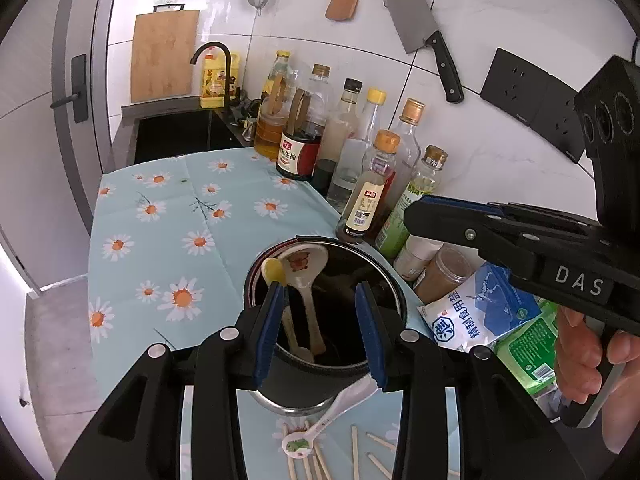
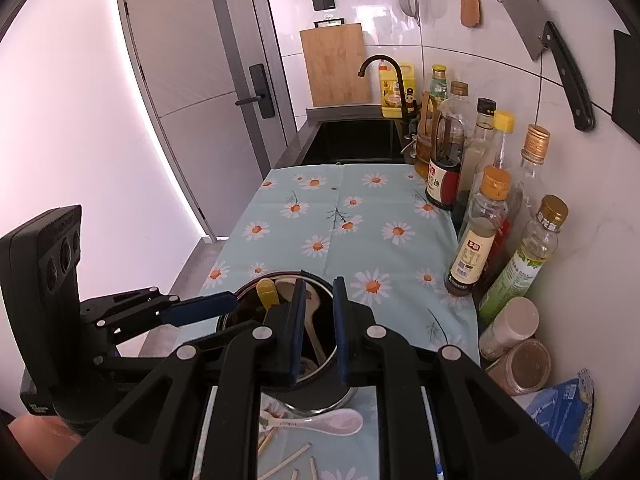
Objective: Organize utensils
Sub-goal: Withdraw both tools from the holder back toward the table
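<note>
On a daisy-print cloth (image 1: 168, 216), round steel pot (image 1: 394, 300) holding glossy ceramic spoons (image 1: 304, 276), both tongs (image 1: 322, 334) (image 2: 318, 330) released, empty.

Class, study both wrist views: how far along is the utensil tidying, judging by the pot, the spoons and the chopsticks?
Done: the pot already holds a white ceramic spoon and a yellow-tipped utensil. In hand: nothing; the left tool and the right tool both hover open over the pot. Left: one white spoon and the scattered chopsticks lie on the cloth.
</note>
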`<state>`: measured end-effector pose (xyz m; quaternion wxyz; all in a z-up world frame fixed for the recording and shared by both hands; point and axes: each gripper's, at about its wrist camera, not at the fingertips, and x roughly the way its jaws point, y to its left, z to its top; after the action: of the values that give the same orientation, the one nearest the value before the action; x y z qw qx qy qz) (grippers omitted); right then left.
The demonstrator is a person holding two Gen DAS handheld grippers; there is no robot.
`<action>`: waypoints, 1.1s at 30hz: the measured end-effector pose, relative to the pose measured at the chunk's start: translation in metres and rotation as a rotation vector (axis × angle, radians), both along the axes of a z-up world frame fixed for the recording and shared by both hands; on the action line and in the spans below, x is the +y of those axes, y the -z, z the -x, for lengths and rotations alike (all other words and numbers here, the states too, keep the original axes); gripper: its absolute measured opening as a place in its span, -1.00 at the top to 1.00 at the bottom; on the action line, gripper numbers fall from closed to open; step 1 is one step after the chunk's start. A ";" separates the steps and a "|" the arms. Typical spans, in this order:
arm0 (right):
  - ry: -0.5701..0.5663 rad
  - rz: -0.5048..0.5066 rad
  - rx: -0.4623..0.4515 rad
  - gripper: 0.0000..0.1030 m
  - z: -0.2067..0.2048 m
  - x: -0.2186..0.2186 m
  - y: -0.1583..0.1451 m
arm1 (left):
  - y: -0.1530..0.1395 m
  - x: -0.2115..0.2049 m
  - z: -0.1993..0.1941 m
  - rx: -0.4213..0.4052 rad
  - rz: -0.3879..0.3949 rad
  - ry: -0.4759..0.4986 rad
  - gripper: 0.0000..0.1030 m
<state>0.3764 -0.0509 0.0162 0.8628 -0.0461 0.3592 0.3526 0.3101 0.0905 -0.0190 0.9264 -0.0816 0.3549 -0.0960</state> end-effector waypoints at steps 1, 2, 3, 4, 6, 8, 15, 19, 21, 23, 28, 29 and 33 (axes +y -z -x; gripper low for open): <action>-0.004 -0.004 0.002 0.71 0.002 -0.002 -0.001 | -0.002 -0.002 0.003 -0.001 -0.003 0.002 0.30; -0.007 -0.006 0.002 0.71 0.003 -0.004 -0.002 | -0.004 -0.002 0.005 -0.003 -0.005 0.004 0.30; -0.012 -0.007 0.001 0.71 0.005 -0.006 -0.003 | -0.007 -0.005 0.010 -0.007 -0.013 0.007 0.30; -0.016 -0.008 0.001 0.71 0.006 -0.008 -0.003 | -0.009 -0.006 0.013 -0.009 -0.021 0.008 0.30; -0.029 -0.012 0.006 0.71 0.010 -0.012 -0.004 | -0.013 -0.009 0.021 -0.006 -0.029 0.012 0.30; -0.045 -0.013 0.016 0.62 0.014 -0.017 -0.004 | -0.016 -0.012 0.031 -0.002 -0.044 0.014 0.30; -0.106 0.023 0.053 0.54 0.032 -0.032 0.007 | -0.011 -0.012 0.062 0.058 -0.072 -0.006 0.30; -0.129 0.037 0.080 0.54 0.040 -0.039 0.019 | 0.002 -0.010 0.078 0.112 -0.087 -0.027 0.30; -0.128 0.036 0.102 0.54 0.042 -0.043 0.027 | 0.011 -0.008 0.086 0.138 -0.088 -0.039 0.30; -0.124 0.032 0.132 0.54 0.042 -0.047 0.037 | 0.019 -0.006 0.092 0.165 -0.085 -0.050 0.30; -0.100 0.003 0.253 0.54 0.036 -0.056 0.074 | 0.047 -0.005 0.104 0.239 -0.087 -0.067 0.30; -0.093 0.004 0.265 0.54 0.035 -0.057 0.080 | 0.055 -0.004 0.106 0.261 -0.086 -0.071 0.30; -0.060 -0.008 0.347 0.54 0.026 -0.060 0.108 | 0.077 -0.001 0.113 0.320 -0.090 -0.076 0.30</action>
<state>0.3505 -0.1110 -0.0917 0.7771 0.0080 0.5000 0.3822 0.1973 0.0894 -0.0960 0.8636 -0.0676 0.4987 -0.0308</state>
